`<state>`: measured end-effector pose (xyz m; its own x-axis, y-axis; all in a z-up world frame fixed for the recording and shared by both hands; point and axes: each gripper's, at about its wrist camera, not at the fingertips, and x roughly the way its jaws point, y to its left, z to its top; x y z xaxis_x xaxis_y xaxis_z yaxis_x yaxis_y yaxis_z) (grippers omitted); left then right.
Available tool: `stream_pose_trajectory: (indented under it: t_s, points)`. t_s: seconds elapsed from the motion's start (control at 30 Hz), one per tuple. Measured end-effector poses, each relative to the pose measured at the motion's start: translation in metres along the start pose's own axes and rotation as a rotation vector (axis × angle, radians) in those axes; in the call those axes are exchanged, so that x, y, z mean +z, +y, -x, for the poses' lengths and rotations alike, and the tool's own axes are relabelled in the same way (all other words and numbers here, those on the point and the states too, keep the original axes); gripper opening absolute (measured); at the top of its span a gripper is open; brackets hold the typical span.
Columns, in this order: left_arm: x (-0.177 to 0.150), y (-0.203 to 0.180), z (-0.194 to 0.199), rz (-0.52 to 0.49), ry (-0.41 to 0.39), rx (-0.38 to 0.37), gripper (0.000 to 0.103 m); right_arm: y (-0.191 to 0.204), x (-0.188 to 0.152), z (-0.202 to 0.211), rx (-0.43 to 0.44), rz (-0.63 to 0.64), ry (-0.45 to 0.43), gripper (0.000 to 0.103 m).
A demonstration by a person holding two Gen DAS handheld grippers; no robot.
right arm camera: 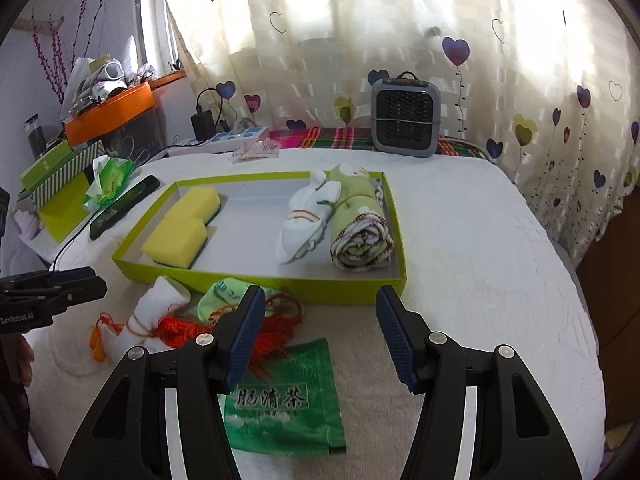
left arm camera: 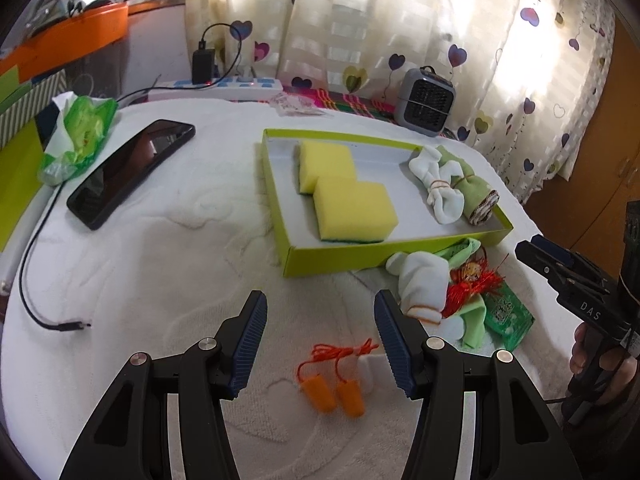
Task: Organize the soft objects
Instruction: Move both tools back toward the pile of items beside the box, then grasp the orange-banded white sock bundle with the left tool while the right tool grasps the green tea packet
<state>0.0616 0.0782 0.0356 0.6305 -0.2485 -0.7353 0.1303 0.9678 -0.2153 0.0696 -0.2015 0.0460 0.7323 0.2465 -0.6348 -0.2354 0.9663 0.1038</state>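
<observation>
A lime-green tray [left arm camera: 280, 208] [right arm camera: 256, 278] on the white towel holds two yellow sponges [left arm camera: 352, 208] [right arm camera: 176, 240], a tied white sock bundle [left arm camera: 436, 184] [right arm camera: 304, 224] and a rolled green cloth [left arm camera: 476, 196] [right arm camera: 360, 232]. In front of the tray lie a white sock bundle [left arm camera: 424, 284] [right arm camera: 160, 304], a light green sock [left arm camera: 472, 320] [right arm camera: 224, 292], a red tassel [left arm camera: 476, 284] [right arm camera: 180, 330] and a green tea packet [right arm camera: 288, 400]. Orange corded earplugs [left arm camera: 336, 388] lie between the fingers of my open left gripper [left arm camera: 320, 340]. My right gripper [right arm camera: 320, 336] is open and empty above the packet.
A black phone [left arm camera: 128, 172] and a green tissue pack [left arm camera: 80, 136] lie at the left. A grey heater [right arm camera: 406, 124] and a power strip [left arm camera: 224, 88] stand at the back. A black cable [left arm camera: 40, 300] runs along the left edge.
</observation>
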Motion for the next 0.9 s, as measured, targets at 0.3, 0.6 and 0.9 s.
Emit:
stream_pose_trajectory:
  t_s: [0.3, 0.6, 0.9]
  points:
    - [-0.003, -0.005, -0.003, -0.017, 0.025, -0.064, 0.055, -0.005, -0.021, 0.004, 0.018, -0.053, 0.041, 0.059]
    - [-0.003, -0.027, -0.014, -0.058, 0.065, -0.127, 0.055, -0.007, -0.032, 0.006, 0.062, -0.082, 0.075, 0.059]
    - [0.000, -0.044, -0.025, -0.099, 0.095, -0.141, 0.055, 0.002, -0.041, 0.000, 0.099, -0.065, 0.123, 0.059]
